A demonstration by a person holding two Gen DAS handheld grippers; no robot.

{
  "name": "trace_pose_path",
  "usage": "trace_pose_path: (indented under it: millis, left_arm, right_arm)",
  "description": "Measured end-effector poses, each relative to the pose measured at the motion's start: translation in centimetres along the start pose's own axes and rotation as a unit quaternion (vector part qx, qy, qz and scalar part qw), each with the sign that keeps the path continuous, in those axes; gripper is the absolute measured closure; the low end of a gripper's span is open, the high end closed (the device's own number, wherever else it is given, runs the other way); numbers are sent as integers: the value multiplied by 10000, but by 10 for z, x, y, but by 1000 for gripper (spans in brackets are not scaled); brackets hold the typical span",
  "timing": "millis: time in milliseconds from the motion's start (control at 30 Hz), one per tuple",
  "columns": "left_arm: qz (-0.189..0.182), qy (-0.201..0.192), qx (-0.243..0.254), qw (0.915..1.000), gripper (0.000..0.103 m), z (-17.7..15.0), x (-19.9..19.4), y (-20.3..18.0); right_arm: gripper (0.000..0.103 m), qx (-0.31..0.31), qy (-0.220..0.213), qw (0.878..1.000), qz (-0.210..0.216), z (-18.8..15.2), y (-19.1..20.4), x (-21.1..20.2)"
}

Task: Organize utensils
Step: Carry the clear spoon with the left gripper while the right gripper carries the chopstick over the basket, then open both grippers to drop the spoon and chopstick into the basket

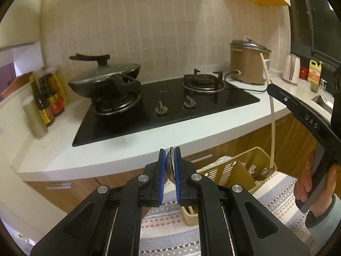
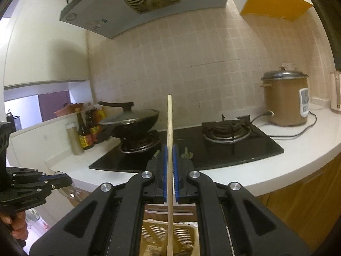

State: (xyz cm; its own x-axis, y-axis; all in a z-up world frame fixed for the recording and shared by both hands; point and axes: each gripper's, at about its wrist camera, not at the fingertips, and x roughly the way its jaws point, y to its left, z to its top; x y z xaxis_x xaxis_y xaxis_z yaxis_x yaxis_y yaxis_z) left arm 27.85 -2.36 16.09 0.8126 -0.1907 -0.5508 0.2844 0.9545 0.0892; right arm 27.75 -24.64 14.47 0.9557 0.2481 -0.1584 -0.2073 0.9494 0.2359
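Two grippers were clenched: the left gripper [image 1: 170, 166] on a metal spoon [image 1: 171, 164], the right gripper [image 2: 169, 162] on a wooden utensil [image 2: 169, 128], near the yellow basket [image 1: 232, 170].

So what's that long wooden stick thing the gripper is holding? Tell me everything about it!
It is a long wooden utensil, pale and light-grained, with a slim, flat handle. The right gripper is shut on it, its blue pads pinching the handle partway along. It stands nearly upright: the rounded top end rises in front of the tiled wall, while the lower end reaches down to the yellow slotted basket, where it ends in what looks like a dark spoon-like head. Whether that end rests on the basket cannot be told.
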Motion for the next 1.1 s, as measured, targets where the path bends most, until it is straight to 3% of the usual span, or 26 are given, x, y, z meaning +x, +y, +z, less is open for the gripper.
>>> trace_pose_path:
  millis: [400,633,767,933,1067,1100]
  left_arm:
    - [-29,226,-9,9997,97,-12,25,-3]
    - [-420,396,-200,9981,96,-20,29,1]
    - [-562,397,-321,9971,80,-23,22,3]
    - [-659,357,-368,9965,68,-29,-1,3]
    - [-637,277,-346,9970,63,-36,-29,2]
    - [-652,243,-335,9970,61,-39,-40,1]
  right_arm:
    - [100,-394,-140,9991,-119,-21,3,12]
    - [99,-482,-52,9988,-45,-32,6,0]
    - [98,-418,187,9989,32,-34,5,-12]
    - [81,-397,419,9983,21,-29,7,-36]
    - [47,-349,477,9982,31,-25,11,-66]
    - [47,-390,503,9980,16,-23,14,-77]
